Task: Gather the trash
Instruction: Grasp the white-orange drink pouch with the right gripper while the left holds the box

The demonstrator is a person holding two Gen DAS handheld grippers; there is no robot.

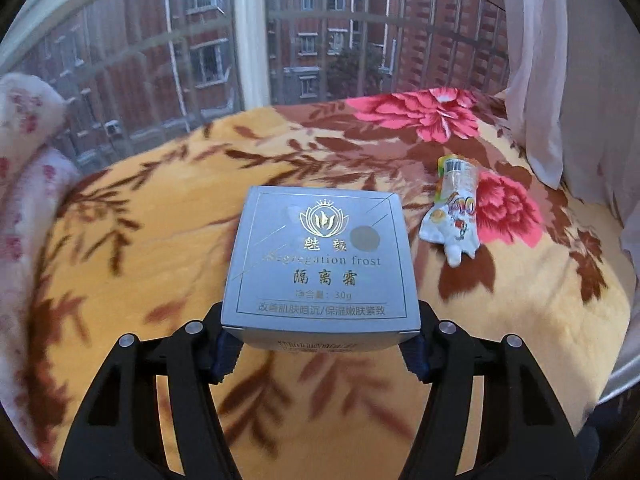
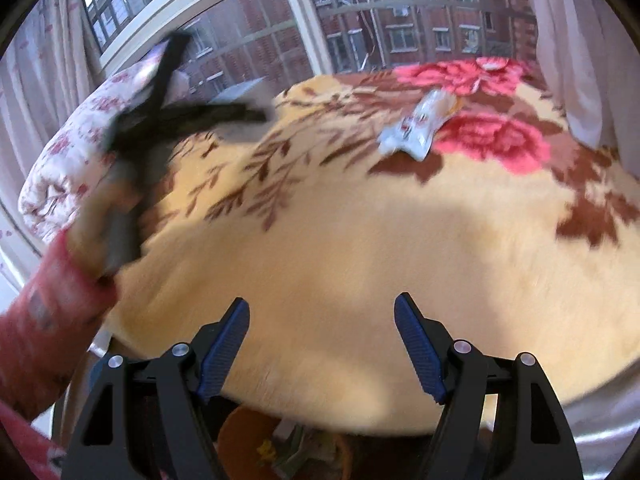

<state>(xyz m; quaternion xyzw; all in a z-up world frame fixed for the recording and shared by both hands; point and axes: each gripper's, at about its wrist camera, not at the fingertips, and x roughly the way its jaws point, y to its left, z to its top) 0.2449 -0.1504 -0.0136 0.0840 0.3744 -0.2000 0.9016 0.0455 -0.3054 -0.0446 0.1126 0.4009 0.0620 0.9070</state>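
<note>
My left gripper [image 1: 320,344] is shut on a silver-grey cosmetic box [image 1: 320,260] with gold print and holds it above the floral blanket [image 1: 140,240]. A crumpled white snack wrapper [image 1: 454,210] lies on the blanket to the right of the box, beside a pink flower. The wrapper also shows in the right wrist view [image 2: 416,126], far ahead. My right gripper [image 2: 322,344] is open and empty over the near edge of the blanket. The left gripper shows blurred in the right wrist view [image 2: 224,116], held by a hand in a pink sleeve.
A folded white floral quilt [image 2: 68,152] lies at the left of the bed. A window with bars [image 1: 248,40] runs behind the bed, with a white curtain [image 1: 536,80] at the right. An orange container [image 2: 248,440] sits below the bed's near edge.
</note>
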